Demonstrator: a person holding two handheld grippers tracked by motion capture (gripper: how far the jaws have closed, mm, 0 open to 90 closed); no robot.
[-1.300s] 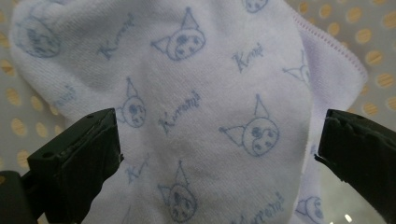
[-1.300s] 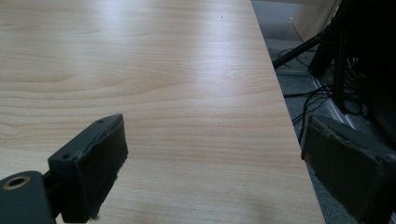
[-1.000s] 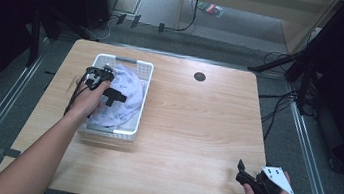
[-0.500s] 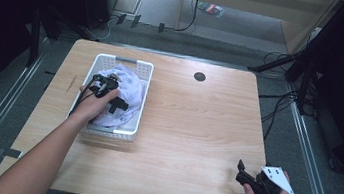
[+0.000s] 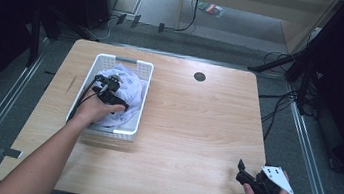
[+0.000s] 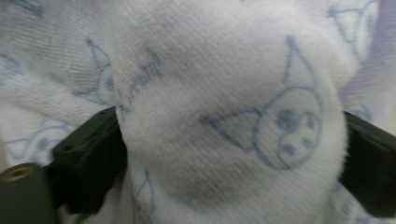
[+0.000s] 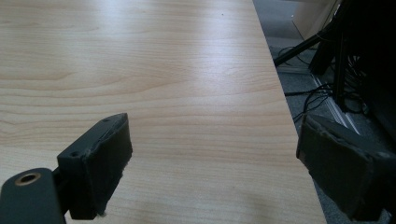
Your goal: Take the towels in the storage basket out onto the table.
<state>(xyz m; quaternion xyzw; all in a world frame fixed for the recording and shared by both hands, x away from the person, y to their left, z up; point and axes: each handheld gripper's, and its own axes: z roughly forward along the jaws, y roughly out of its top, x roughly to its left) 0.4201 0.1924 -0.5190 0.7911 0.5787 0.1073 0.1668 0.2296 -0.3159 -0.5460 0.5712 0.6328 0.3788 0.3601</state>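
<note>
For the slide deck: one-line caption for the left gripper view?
Left gripper jaws flank a bunched fold of white cloth printed with blue cat faces.

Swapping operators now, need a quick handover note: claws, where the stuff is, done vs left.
Left claw: down in the white basket, jaws either side of a bunched fold of the white cloth with blue print. Whether it is clamped tight I cannot tell.
Right claw: open, holding nothing, over the near right corner of the table.
Done: left claw is on the cloth.
Left: the cloth is not yet out of the basket; probably lift it out onto the table.
</note>
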